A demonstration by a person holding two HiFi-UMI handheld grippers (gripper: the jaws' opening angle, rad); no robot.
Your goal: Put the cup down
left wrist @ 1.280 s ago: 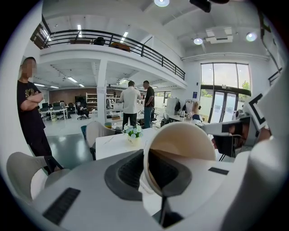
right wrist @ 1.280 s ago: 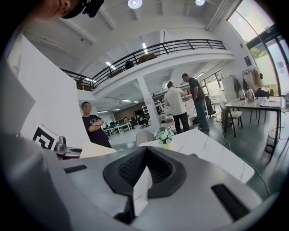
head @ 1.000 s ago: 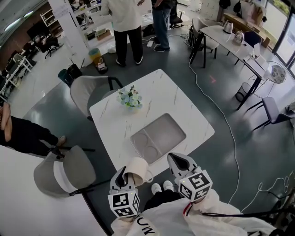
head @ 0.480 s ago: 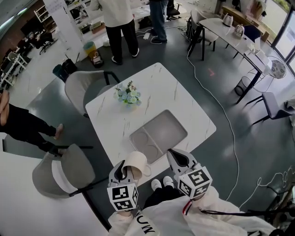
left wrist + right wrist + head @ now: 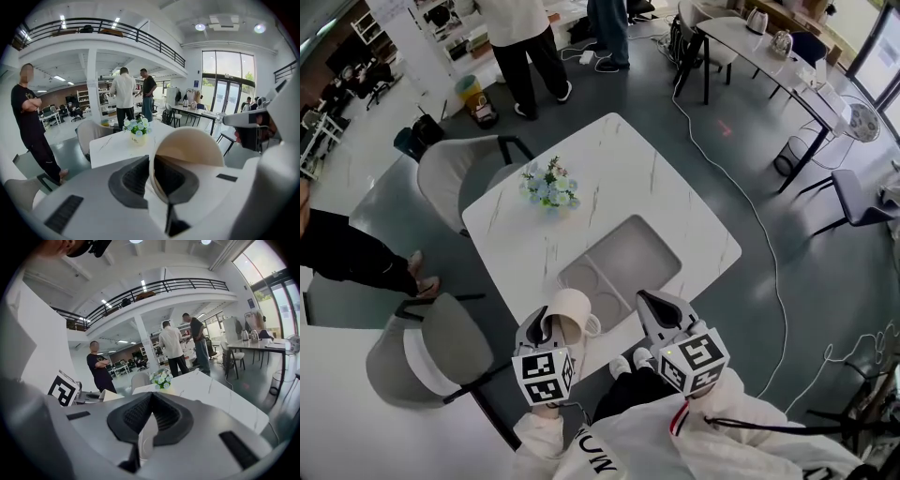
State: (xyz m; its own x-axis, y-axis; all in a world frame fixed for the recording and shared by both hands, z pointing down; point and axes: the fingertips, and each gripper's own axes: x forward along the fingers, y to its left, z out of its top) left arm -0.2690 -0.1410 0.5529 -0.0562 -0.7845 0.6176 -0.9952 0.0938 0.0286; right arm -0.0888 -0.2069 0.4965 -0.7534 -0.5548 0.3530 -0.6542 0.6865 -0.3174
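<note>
A white bench [image 5: 628,173] with thin gray lines stands on a dark floor [image 5: 787,309]. A gray tray [image 5: 642,251] lies flat on it, close to the near right edge. A small pot of white and blue flowers [image 5: 549,186] stands by the far left edge, well apart from the tray. One gray chair [image 5: 455,173] sits beside that edge, a second chair [image 5: 417,356] sits by the near left edge, and people [image 5: 520,37] stand farther off.

Head view looks steeply down at the table [image 5: 619,173]; gripper views skim across it
</note>
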